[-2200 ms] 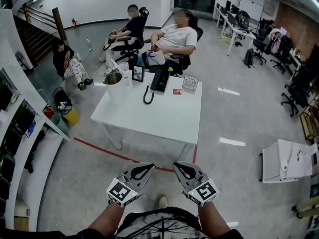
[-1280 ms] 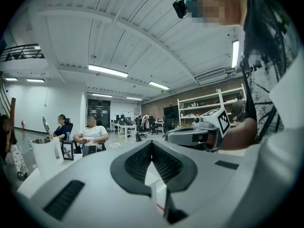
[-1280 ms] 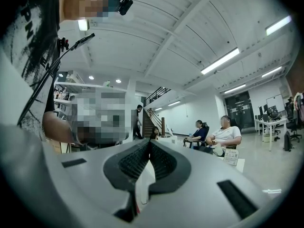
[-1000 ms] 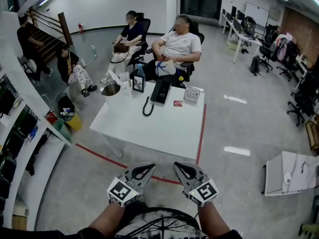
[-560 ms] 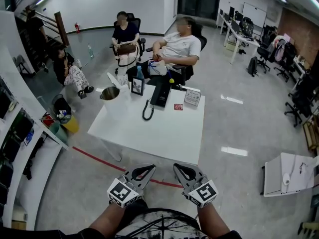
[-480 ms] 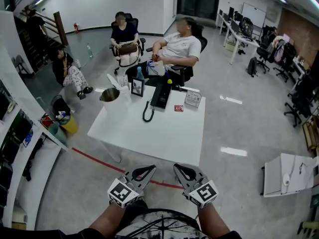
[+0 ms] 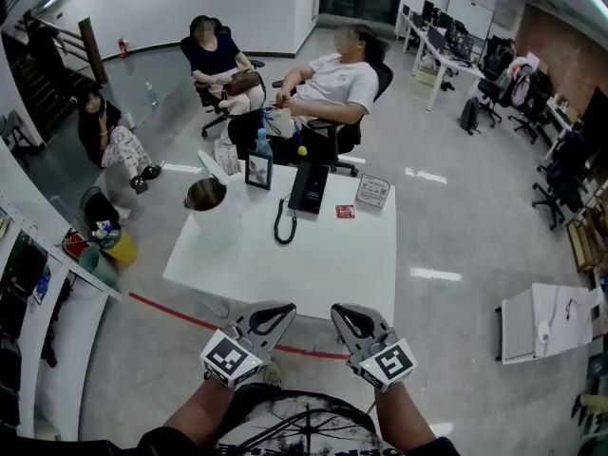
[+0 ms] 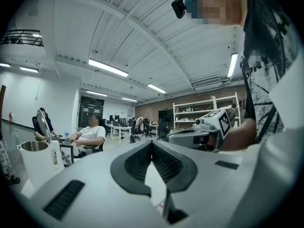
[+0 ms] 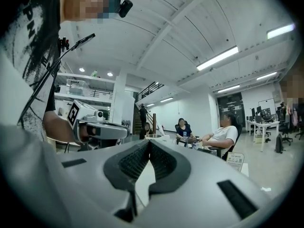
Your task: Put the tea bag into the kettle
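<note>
A white table (image 7: 285,266) stands ahead of me. At its far left sits the kettle (image 7: 205,196), white with an open steel mouth; it also shows at the left of the left gripper view (image 8: 35,158). A small red tea bag packet (image 7: 345,212) lies toward the far right of the table. My left gripper (image 7: 275,312) and right gripper (image 7: 344,313) hover side by side just short of the table's near edge, pointing level. Both are shut with nothing between the jaws (image 8: 152,144) (image 9: 149,144). Each gripper view shows the other gripper beside it.
On the table's far side are a black desk phone (image 7: 307,188) with a coiled cord, a photo frame (image 7: 257,171) and a small sign (image 7: 373,191). Three people sit on chairs behind the table. Red tape (image 7: 190,317) marks the floor. Shelving runs along the left.
The table has drawn nearer and larger in the head view as I walk toward it. Both grippers stay shut and side by side, carried forward to the near edge.
</note>
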Available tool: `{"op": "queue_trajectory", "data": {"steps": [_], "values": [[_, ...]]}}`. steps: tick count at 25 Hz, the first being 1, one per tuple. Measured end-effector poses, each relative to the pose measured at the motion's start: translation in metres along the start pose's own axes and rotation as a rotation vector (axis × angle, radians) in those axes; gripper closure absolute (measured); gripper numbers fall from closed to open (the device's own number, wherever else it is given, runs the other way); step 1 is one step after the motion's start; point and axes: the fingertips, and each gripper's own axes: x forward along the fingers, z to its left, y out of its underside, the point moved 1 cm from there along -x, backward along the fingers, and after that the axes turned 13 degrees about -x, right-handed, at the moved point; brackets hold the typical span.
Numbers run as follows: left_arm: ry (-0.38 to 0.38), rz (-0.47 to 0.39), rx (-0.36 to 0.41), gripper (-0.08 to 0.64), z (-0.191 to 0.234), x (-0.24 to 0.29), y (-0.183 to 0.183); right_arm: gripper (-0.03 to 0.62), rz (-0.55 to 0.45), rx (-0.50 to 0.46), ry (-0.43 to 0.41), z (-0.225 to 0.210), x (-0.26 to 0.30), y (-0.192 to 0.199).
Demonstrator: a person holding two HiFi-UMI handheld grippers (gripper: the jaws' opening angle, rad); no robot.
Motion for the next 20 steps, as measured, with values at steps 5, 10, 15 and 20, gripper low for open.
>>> {"op": "queue_trajectory", "data": {"steps": [5, 10, 15, 20], "values": [[0.034, 0.001, -0.008, 0.551, 0.040, -0.001, -0.009, 0.581, 0.012, -0.008, 0.050, -0.008, 0.035, -0.004], [0.059, 0.020, -0.009, 0.552, 0.077, -0.002, -0.015, 0.581, 0.014, -0.017, 0.102, -0.016, 0.066, -0.006], [0.127, 0.007, -0.002, 0.552, 0.098, 0.005, -0.023, 0.581, 0.062, -0.012, 0.172, -0.028, 0.081, 0.007], [0.159, 0.011, -0.023, 0.552, 0.120, 0.013, -0.015, 0.581, 0.085, -0.027, 0.218, -0.039, 0.095, 0.011]]}}
